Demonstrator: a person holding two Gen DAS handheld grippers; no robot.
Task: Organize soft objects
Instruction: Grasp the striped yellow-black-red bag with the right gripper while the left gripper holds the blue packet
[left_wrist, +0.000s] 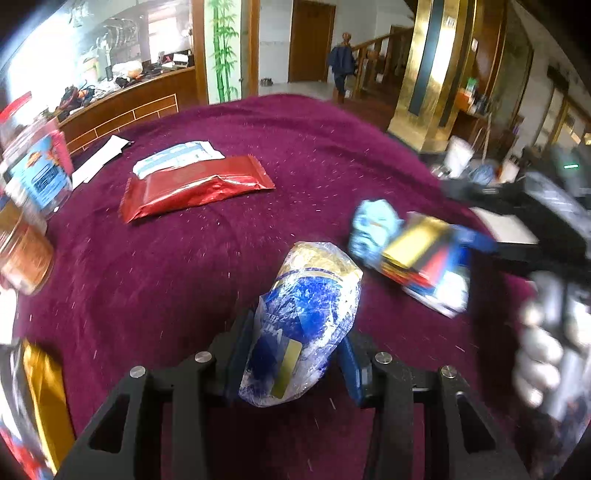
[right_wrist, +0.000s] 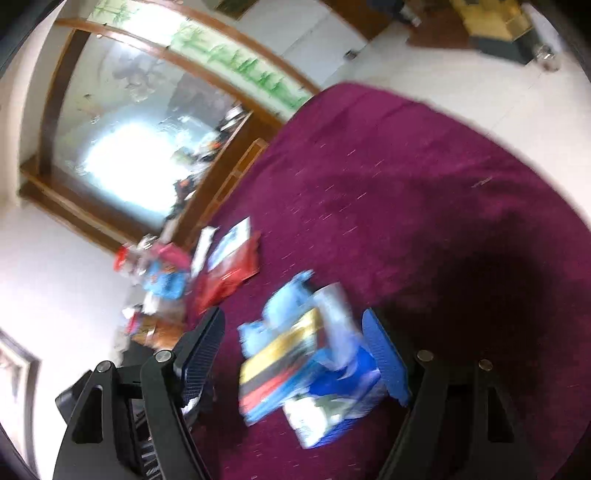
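we inspected the round table, covered in a maroon velvet cloth (left_wrist: 207, 266). the left gripper (left_wrist: 291, 354) pinched a crinkled blue, white and gold plastic packet (left_wrist: 306, 321) between its blue pads (left_wrist: 240, 354); the packet stood tilted between the jaws, its lower end over the cloth.

to the right of it, a multicoloured pack (left_wrist: 424, 258) with yellow, red, black and blue bands lay on the cloth, a light blue soft item (left_wrist: 373, 225) touching its far end. the right gripper (right_wrist: 295, 350) stood with its jaws spread on either side of this pack (right_wrist: 299, 373); the right pad (right_wrist: 384, 354) appeared to touch the pack's edge, but motion blur prevented us from confirming contact. the left pad (right_wrist: 207, 343) was clear of it.

farther back we noted a red foil pouch (left_wrist: 195, 188) flat on the cloth, with a white and blue flat packet (left_wrist: 177, 158) partly under its far edge. clear jars (left_wrist: 33, 173) stood at the left rim of the table, and a gold bag (left_wrist: 44, 398) lay at the near left edge. a person (left_wrist: 341, 64) stood by the stairs in the background.
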